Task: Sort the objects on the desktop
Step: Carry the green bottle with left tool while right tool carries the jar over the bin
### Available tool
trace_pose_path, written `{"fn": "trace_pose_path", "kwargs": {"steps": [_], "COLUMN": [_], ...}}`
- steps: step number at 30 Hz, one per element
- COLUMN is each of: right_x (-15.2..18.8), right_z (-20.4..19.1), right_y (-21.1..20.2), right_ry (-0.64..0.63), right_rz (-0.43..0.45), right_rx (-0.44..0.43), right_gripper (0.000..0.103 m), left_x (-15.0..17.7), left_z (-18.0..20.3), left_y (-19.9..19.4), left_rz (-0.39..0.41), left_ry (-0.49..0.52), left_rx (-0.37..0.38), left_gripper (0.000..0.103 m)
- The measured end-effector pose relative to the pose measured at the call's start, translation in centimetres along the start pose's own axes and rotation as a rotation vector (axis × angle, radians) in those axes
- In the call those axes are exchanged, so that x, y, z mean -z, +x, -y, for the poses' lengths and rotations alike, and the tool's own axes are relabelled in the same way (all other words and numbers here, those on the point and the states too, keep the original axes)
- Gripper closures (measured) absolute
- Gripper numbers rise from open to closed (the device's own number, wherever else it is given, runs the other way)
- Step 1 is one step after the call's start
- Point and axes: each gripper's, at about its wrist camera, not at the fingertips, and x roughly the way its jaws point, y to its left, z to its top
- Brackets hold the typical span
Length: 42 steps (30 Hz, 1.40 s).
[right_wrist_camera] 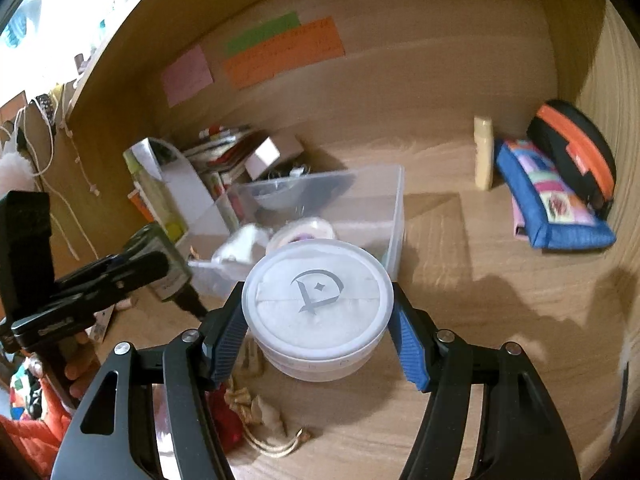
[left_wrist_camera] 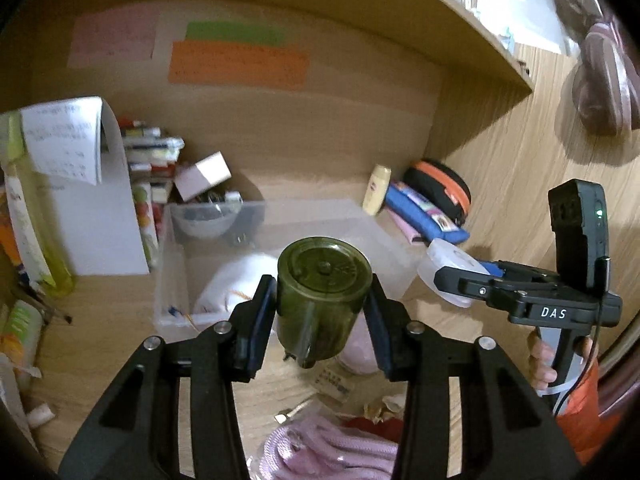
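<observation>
You held the dark green glass bottle (left_wrist_camera: pixel 324 300) before the clear plastic bin (left_wrist_camera: pixel 280 216); the blue fabric pouch (left_wrist_camera: pixel 428 212) lay to its right.

Dark green jar (left_wrist_camera: pixel 324 300), white tub (right_wrist_camera: pixel 318 306)

Both grippers, the left gripper (left_wrist_camera: pixel 320 312) and the right gripper (right_wrist_camera: pixel 318 328), were black, angular frames with cut-out slots, silver screws and ribbed blue pads (right_wrist_camera: pixel 410 354), the right one marked "DAS" beside a thin black cable, below it an orange sleeve (left_wrist_camera: pixel 576 416).
</observation>
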Motion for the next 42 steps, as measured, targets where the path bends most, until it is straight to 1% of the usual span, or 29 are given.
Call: {"fn": "trace_pose_path", "kwargs": {"steps": [7, 12, 18, 23, 27, 31, 33, 35, 38, 42], "right_x": [-2.0, -3.8, -6.0, -7.4, -7.9, -8.3, -8.4, -8.5, -8.2, -7.5], "right_z": [-0.3, 0.0, 0.3, -0.1, -0.1, 0.2, 0.3, 0.3, 0.4, -0.1], "right_y": [0.8, 2.4, 4.5, 5.9, 7.5, 9.2, 10.1, 11.1, 12.4, 13.8], "right_ry": [-0.035, -0.053, -0.066, -0.112, -0.118, -0.112, -0.123, -0.128, -0.126, -0.15], "right_rz": [0.012, 0.003, -0.028, -0.049, -0.07, -0.103, -0.118, -0.137, -0.154, -0.158], "right_rx": [0.0, 0.002, -0.001, 0.025, 0.061, 0.075, 0.094, 0.103, 0.113, 0.118], "right_gripper": [0.041, 0.041, 0.041, 0.041, 0.041, 0.041, 0.041, 0.041, 0.041, 0.041], "left_x": [-2.1, -3.8, -6.2, -7.2, -7.4, -7.2, -6.9, -6.2, -5.1, -4.2], "left_z": [-0.8, -2.5, -5.0, -6.1, -7.1, -7.7, -7.7, -7.5, -6.9, -6.7], "left_y": [-0.2, 0.3, 1.8, 3.9, 6.1, 8.4, 9.4, 10.2, 11.0, 12.1], "left_rz": [0.035, 0.054, 0.048, 0.032, -0.01, -0.061, -0.08, -0.083, -0.105, -0.134], "left_ry": [0.002, -0.017, -0.061, -0.073, -0.121, -0.152, -0.142, -0.13, -0.093, -0.059], "left_rx": [-0.036, -0.072, -0.098, -0.156, -0.176, -0.191, -0.204, -0.225, -0.241, -0.261], "left_gripper": [0.06, 0.06, 0.06, 0.06, 0.06, 0.06, 0.06, 0.06, 0.06, 0.06]}}
